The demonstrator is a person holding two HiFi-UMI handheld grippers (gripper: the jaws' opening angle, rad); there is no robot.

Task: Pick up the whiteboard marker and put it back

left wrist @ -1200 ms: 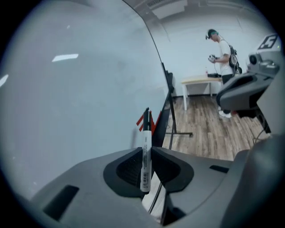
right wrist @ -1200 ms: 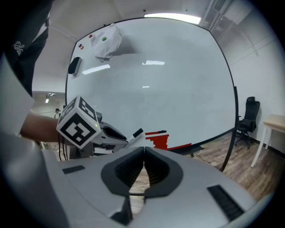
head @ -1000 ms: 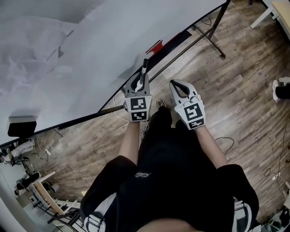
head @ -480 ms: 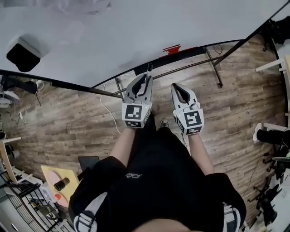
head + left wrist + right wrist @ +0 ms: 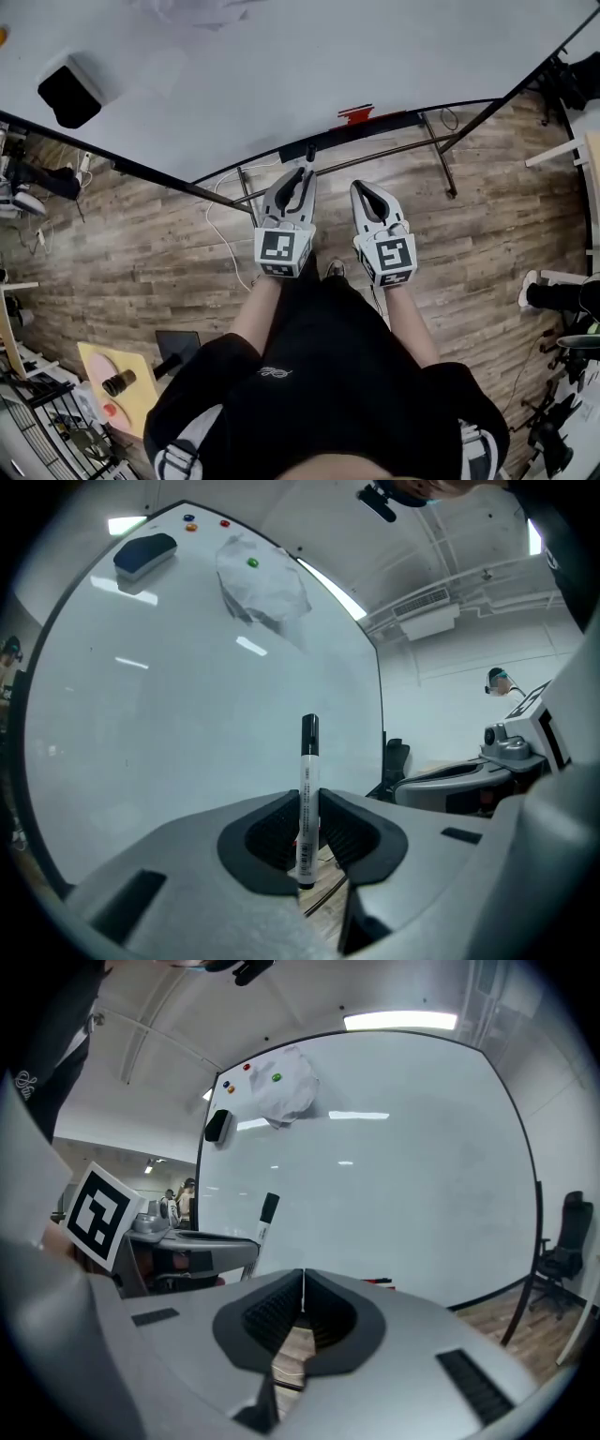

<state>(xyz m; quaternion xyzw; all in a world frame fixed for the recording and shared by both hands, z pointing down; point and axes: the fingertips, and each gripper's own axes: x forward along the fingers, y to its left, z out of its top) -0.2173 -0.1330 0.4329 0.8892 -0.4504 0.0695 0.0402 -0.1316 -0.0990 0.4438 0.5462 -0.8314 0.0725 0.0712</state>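
A whiteboard marker (image 5: pixel 307 799), white-bodied with a black cap, stands upright between the jaws of my left gripper (image 5: pixel 307 829), which is shut on it. Its capped end points at the whiteboard (image 5: pixel 187 714). In the head view the marker (image 5: pixel 309 155) sticks out of the left gripper (image 5: pixel 298 180) just short of the board's black tray (image 5: pixel 375 127). My right gripper (image 5: pixel 367 195) hangs beside it, a little to the right, shut with nothing between its jaws. In the right gripper view the marker (image 5: pixel 266 1215) shows at the left, and that gripper's (image 5: pixel 302 1309) jaws meet.
A dark eraser (image 5: pixel 70 92) clings to the whiteboard (image 5: pixel 281 66), as do small coloured magnets (image 5: pixel 251 562) and a crumpled sheet (image 5: pixel 264 588). A red object (image 5: pixel 355 114) lies on the tray. The board's stand legs (image 5: pixel 441 150) and cables cross the wooden floor. An office chair (image 5: pixel 565 1241) stands at right.
The view has swung so the whiteboard now fills the top. Both grippers stay side by side, the left still holding the marker, its tip now closer to the tray.
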